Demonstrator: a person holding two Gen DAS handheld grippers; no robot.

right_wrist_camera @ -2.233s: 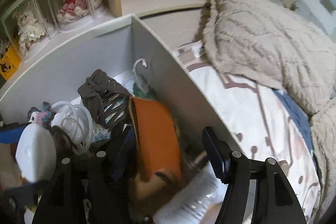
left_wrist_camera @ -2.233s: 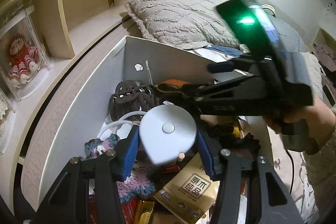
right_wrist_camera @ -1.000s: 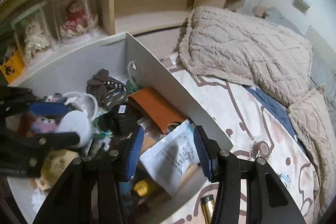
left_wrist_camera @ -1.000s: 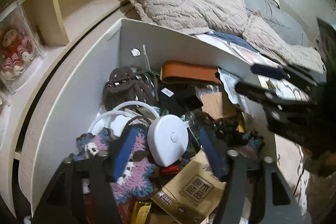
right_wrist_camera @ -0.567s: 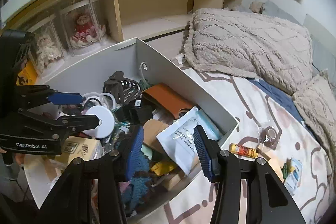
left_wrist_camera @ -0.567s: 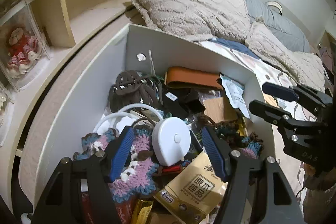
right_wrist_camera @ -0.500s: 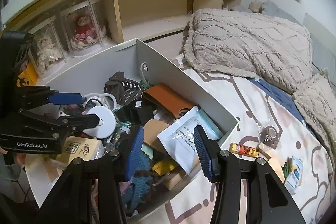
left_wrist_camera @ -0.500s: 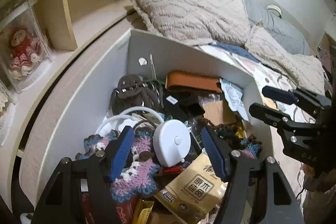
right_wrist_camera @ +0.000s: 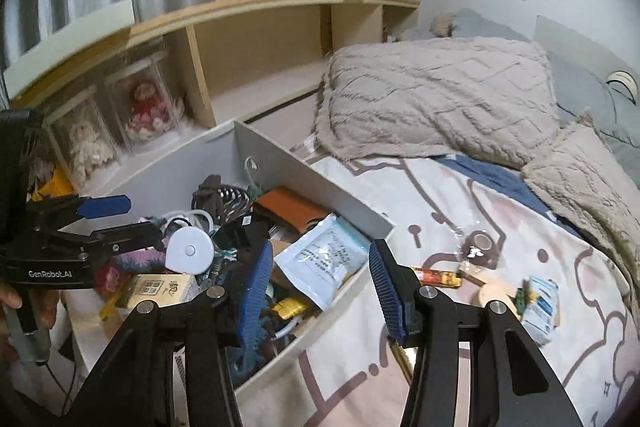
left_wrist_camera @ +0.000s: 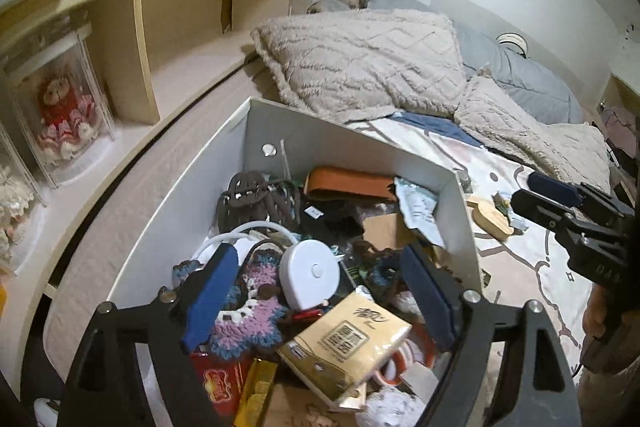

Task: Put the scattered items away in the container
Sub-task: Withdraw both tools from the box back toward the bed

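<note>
A white box (left_wrist_camera: 352,151) (right_wrist_camera: 304,179) stands on the bed, piled with clutter: a white round disc (left_wrist_camera: 310,273) (right_wrist_camera: 190,251), an orange case (left_wrist_camera: 348,183), a tan tissue pack (left_wrist_camera: 346,341) and a white pouch (right_wrist_camera: 320,259). My left gripper (left_wrist_camera: 316,291) is open and empty above the disc. My right gripper (right_wrist_camera: 320,283) is open and empty over the box's right wall. On the sheet right of the box lie an orange tube (right_wrist_camera: 436,277), a clear packet with a roll (right_wrist_camera: 478,245), a wooden piece (left_wrist_camera: 490,215) and a blue-white packet (right_wrist_camera: 540,303).
A beige pillow (right_wrist_camera: 432,99) and blanket (right_wrist_camera: 584,175) lie behind the loose items. A wooden shelf (right_wrist_camera: 256,43) with dolls in clear cases (right_wrist_camera: 148,107) runs along the left. The right gripper shows at the right edge of the left wrist view (left_wrist_camera: 560,203).
The left gripper let go of the white disc, which now lies in the box, and drew back. The right gripper left the orange case in the box and pulled back up and to the right.
</note>
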